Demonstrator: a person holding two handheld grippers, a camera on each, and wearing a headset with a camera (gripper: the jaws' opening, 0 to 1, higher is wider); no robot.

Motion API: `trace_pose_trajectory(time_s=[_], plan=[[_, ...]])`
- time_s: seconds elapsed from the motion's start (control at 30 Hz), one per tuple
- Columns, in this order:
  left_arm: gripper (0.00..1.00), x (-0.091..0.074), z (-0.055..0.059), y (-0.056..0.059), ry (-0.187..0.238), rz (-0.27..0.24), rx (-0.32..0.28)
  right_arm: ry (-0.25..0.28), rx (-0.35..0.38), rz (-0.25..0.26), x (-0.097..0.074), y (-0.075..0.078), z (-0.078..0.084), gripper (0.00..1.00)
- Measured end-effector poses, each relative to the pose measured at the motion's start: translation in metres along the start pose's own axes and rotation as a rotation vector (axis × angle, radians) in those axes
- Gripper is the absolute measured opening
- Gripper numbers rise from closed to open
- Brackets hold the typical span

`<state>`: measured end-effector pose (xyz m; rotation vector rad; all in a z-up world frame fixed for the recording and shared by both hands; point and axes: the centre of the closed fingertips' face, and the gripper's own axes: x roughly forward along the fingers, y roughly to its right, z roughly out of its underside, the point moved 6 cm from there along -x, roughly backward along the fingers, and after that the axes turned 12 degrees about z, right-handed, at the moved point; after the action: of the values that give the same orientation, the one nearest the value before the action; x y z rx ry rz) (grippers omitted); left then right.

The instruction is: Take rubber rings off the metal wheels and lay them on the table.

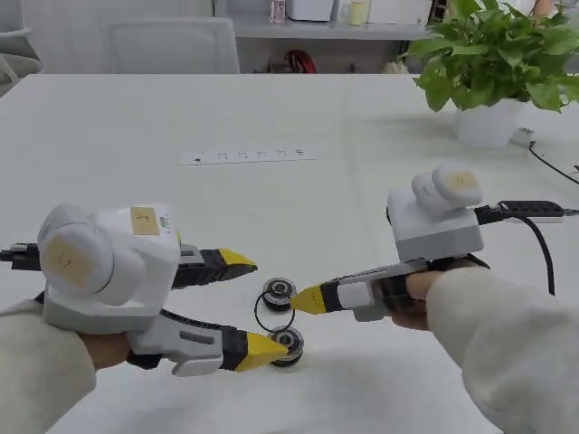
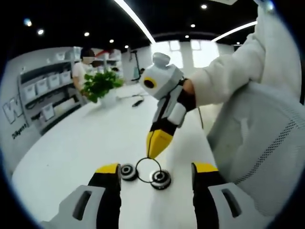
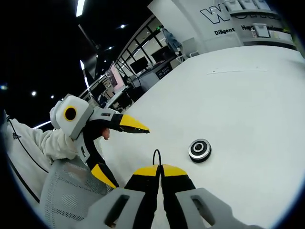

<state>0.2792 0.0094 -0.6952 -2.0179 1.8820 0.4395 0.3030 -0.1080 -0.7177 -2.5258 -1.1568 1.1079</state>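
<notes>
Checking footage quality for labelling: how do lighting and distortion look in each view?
Head view: soft even light, white table nearly washed out, faint shadows. Left gripper view: fisheye curves the ceiling strips. Right gripper view: dark ceiling, bright table, wheel sharp.

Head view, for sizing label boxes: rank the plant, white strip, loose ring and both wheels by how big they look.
1. plant, largest though farthest
2. white strip
3. ring
4. far wheel and near wheel: they look alike, so unranked; the near one is partly hidden.

Thin black ring [image 1: 256, 313] between two wheels [image 1: 279, 292]
</notes>
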Motion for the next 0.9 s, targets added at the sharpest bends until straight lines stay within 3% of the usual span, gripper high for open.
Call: trace_pose_trajectory(time_s=[0.2,0.5,0.67,0.9], plan=[[0.68,-0.014,0.011,-0.001,-0.03,-0.027,-0.028,0.014,-0.007,-0.021,0.0,-0.009,-0.003,0.0],[0.74,-0.035,0.029,0.009,-0.08,-0.036,-0.051,0.006,-0.02,-0.066,0.004,-0.022,-0.002,0.0],[0.75,-0.046,0.039,0.009,-0.08,-0.063,-0.088,0.003,-0.021,-0.085,0.006,-0.027,-0.002,0.0],[0.75,-0.049,0.04,0.008,-0.089,-0.074,-0.086,-0.005,-0.022,-0.117,0.012,-0.036,0.001,0.0]])
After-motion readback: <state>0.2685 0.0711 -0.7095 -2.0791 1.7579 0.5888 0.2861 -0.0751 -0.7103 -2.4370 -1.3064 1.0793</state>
